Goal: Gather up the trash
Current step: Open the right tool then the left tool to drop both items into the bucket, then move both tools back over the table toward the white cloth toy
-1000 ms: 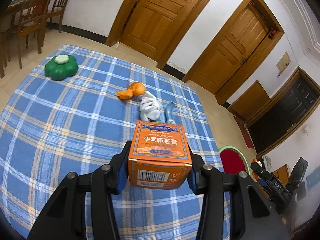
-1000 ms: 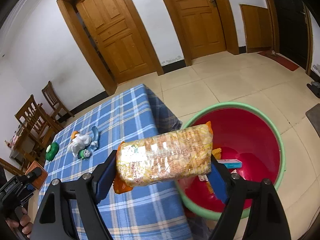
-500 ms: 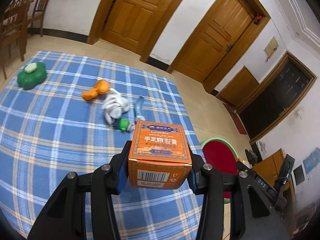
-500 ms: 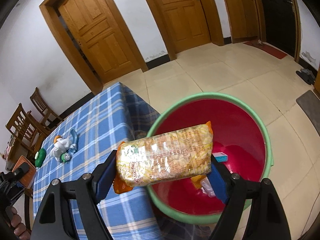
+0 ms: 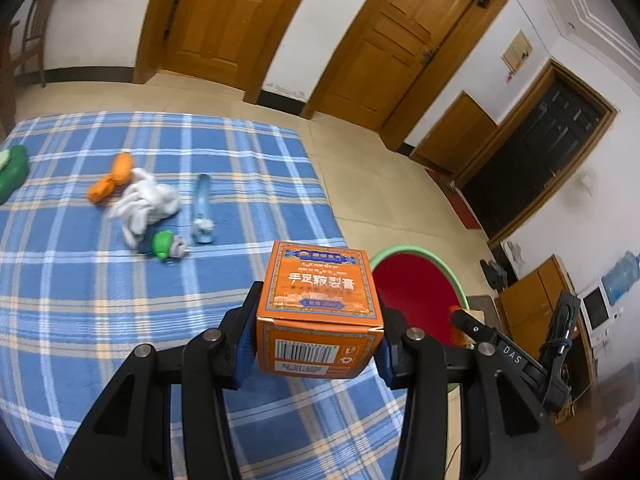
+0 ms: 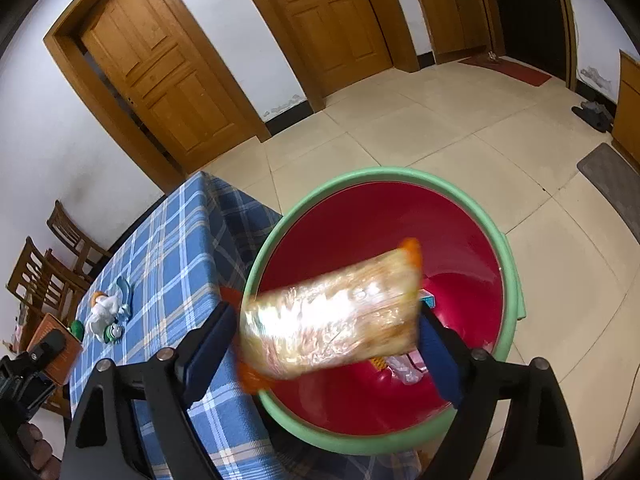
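**Snack packet over the basin, orange box clamped beside it**

Landmark: the red basin (image 6: 460, 240) with the green rim, standing on the tiled floor just beside the corner of the table with the blue plaid cloth (image 6: 176, 248).

Right gripper (image 6: 326, 340): jaws are opening. The snack packet (image 6: 332, 316), clear film with orange ends, lies crosswise between the blue pads and appears blurred. Its left end stands clear of the left pad; contact at the right pad cannot be told. The packet is directly above the basin interior, over the near part of the rim. Small items of trash lie on the basin floor beneath it.

Left gripper (image 5: 316, 344): clenched on the orange box (image 5: 320, 308), both pads pressed against its side faces, barcode face towards the camera. The box is above the table edge, just to the table side of the basin, which shows behind its right corner.

On the cloth, well away from the basin: a white crumpled tissue (image 5: 144, 204), orange peel (image 5: 112, 178), a green cap (image 5: 162, 242), a pale blue tube (image 5: 202, 208) and a green object (image 5: 12, 172) at the far edge.
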`<state>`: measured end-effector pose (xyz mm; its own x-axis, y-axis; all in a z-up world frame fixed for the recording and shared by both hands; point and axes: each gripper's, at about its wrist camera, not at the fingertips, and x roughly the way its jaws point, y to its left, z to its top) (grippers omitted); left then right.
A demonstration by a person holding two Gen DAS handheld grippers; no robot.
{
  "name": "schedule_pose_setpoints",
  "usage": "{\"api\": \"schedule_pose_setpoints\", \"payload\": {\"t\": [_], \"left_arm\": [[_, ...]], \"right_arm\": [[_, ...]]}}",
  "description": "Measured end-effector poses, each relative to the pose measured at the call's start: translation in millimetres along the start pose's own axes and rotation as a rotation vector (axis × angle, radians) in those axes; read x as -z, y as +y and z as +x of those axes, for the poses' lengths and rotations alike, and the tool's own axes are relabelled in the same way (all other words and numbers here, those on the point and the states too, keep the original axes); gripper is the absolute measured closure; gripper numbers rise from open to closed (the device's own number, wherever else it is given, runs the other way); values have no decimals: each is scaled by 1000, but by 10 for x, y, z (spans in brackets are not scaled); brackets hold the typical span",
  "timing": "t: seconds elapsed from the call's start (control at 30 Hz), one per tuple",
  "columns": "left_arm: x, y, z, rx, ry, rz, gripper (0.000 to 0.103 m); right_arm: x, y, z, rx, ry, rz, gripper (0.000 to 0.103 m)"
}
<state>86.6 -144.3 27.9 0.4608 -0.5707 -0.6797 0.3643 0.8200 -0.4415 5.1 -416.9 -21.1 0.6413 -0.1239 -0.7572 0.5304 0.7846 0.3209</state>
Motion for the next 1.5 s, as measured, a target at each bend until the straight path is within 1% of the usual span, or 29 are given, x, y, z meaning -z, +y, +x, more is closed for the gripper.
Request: {"api": "schedule_pose_setpoints", "payload": {"t": [0.03, 0.07, 0.23, 0.5, 0.77, 0.87, 0.97, 1.07, 1.2, 1.33, 1.5], "left_arm": [[1, -37, 34, 3, 7, 8, 55], [5, -75, 66, 7, 14, 15, 55], [22, -253, 210, 25, 49, 54, 55], [119, -630, 527, 56, 117, 149, 55], [331, -988, 942, 92, 223, 246, 55], [369, -1098, 1058, 101, 249, 273, 55], [388, -1203, 1119, 105, 256, 308, 55], [398, -1276, 1156, 105, 256, 330, 44], [391, -1325, 1140, 117, 243, 341, 41], [363, -1332, 1090, 108, 228, 352, 41], [281, -1255, 989, 97, 204, 326, 41]], "right_arm": [[-2, -15, -8, 0, -3, 4, 9], [-8, -36, -20, -1, -8, 10, 8], [-42, -96, -101, -7, -33, 30, 8], [-120, -236, -318, -4, -94, 73, 8], [-180, -394, -421, 11, -130, 115, 8], [-195, -460, -437, 16, -134, 130, 8], [-201, -521, -459, 24, -140, 142, 8], [-200, -568, -468, 29, -142, 151, 8], [-194, -580, -460, 32, -139, 157, 8], [-193, -574, -462, 30, -136, 152, 8], [-185, -529, -474, 20, -127, 137, 8]]}}
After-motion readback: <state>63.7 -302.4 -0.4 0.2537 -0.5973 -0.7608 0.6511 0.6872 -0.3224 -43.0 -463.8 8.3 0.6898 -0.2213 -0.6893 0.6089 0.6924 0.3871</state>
